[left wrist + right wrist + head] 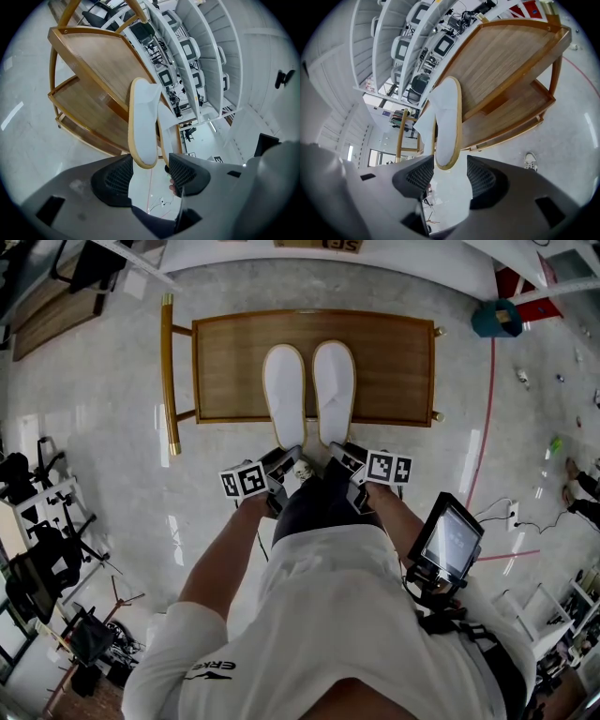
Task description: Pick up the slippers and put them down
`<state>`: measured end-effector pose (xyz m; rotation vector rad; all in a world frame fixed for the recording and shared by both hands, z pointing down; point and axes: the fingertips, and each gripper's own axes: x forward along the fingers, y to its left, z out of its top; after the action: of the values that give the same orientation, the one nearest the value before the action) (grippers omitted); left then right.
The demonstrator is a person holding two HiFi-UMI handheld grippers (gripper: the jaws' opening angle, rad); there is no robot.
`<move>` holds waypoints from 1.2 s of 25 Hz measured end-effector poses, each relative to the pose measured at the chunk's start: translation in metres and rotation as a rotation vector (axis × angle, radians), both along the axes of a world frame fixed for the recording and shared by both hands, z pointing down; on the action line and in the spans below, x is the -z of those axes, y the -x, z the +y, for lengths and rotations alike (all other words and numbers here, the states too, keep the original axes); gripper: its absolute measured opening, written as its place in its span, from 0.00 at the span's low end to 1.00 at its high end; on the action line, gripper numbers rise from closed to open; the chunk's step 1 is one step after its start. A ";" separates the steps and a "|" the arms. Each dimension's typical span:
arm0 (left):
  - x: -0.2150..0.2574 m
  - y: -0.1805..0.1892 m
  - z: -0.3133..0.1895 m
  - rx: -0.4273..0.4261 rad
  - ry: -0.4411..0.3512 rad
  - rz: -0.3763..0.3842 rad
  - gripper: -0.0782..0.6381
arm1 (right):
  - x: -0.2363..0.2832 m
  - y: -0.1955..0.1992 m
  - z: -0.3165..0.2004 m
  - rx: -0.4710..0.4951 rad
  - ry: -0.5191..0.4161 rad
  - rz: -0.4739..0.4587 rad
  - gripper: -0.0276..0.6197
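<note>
A pale glossy floor (103,427) surrounds a brown wooden worktop (225,362) with a raised rim and light wooden posts. The gripper views show a lower shelf (84,103) under it.

2 white flat fabric slippers with tan-edged soles lie side by side on the worktop, toes pointing away from the person. Their heels stick out over the near edge.

The left gripper (286,454), held in the person's left hand, carries a cube with square markers (244,481) and sits at the heel of the left slipper (284,390). In the left gripper view its jaws are spread (150,176). The heel of the left slipper (143,126) hangs between them, close against the left pad and clear of the right pad, so nothing is pinched.

Just to the right, the right gripper (339,451), with its own marker cube (387,467), sits at the heel of the right slipper (334,385). In the right gripper view its jaws are also spread wide (449,176). The heel of the right slipper (447,126) hangs between the 2 pads with a gap on the right side, and it is not gripped.

White shelving holding monitors (187,47) stands behind the worktop. At the person's right hip a dark framed screen (450,540) is mounted. A thin red line (487,418) runs across the floor to the right of the worktop.
</note>
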<state>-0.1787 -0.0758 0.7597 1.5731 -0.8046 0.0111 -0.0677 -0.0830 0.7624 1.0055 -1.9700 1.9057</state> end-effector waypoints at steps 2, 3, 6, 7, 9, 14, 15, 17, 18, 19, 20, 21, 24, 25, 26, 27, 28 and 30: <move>0.003 0.001 0.005 -0.002 -0.007 -0.007 0.41 | 0.003 -0.001 0.004 0.005 -0.008 0.001 0.36; 0.004 0.001 0.008 -0.002 -0.012 -0.012 0.41 | 0.005 -0.001 0.006 0.007 -0.012 0.000 0.36; 0.008 0.004 0.016 0.002 -0.024 -0.021 0.41 | 0.010 0.000 0.012 0.009 -0.021 -0.002 0.36; 0.010 0.005 0.019 0.004 -0.027 -0.022 0.41 | 0.012 0.000 0.015 0.010 -0.026 0.000 0.35; 0.014 0.007 0.025 0.006 -0.037 -0.023 0.41 | 0.017 0.001 0.020 0.011 -0.035 0.002 0.36; 0.028 0.009 0.036 0.013 -0.070 -0.019 0.41 | 0.033 0.003 0.029 0.011 -0.072 0.005 0.36; 0.031 0.010 0.039 0.015 -0.078 -0.016 0.41 | 0.037 0.004 0.033 0.008 -0.079 0.005 0.35; 0.039 0.010 0.045 0.018 -0.095 -0.007 0.41 | 0.045 0.005 0.041 0.001 -0.092 0.000 0.35; 0.043 0.009 0.048 0.017 -0.106 -0.002 0.41 | 0.050 0.005 0.045 -0.002 -0.100 -0.004 0.35; 0.048 0.007 0.049 0.014 -0.119 0.002 0.41 | 0.054 0.005 0.048 -0.006 -0.109 -0.006 0.35; 0.052 0.005 0.049 0.009 -0.134 0.007 0.41 | 0.058 0.005 0.051 -0.007 -0.119 -0.004 0.35; 0.058 0.004 0.049 0.004 -0.151 0.010 0.41 | 0.062 0.005 0.053 -0.008 -0.130 0.002 0.35; 0.077 0.002 0.045 -0.004 -0.207 0.013 0.41 | 0.076 0.009 0.053 -0.005 -0.171 0.015 0.35; 0.086 0.001 0.044 -0.005 -0.230 0.014 0.41 | 0.082 0.011 0.052 -0.005 -0.188 0.013 0.35; 0.094 0.000 0.043 -0.007 -0.255 0.014 0.41 | 0.090 0.013 0.051 -0.003 -0.210 0.013 0.35; 0.103 -0.002 0.043 -0.009 -0.281 0.011 0.41 | 0.098 0.015 0.049 0.002 -0.234 0.015 0.35; 0.111 -0.004 0.043 -0.013 -0.306 0.005 0.41 | 0.106 0.016 0.049 0.012 -0.260 0.020 0.35; 0.126 -0.008 0.047 -0.015 -0.349 -0.009 0.40 | 0.122 0.016 0.051 0.041 -0.311 0.032 0.35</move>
<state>-0.1705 -0.0287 0.6334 1.9087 -0.8337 -0.1175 -0.0841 -0.0322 0.6409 1.0519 -2.2969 1.5817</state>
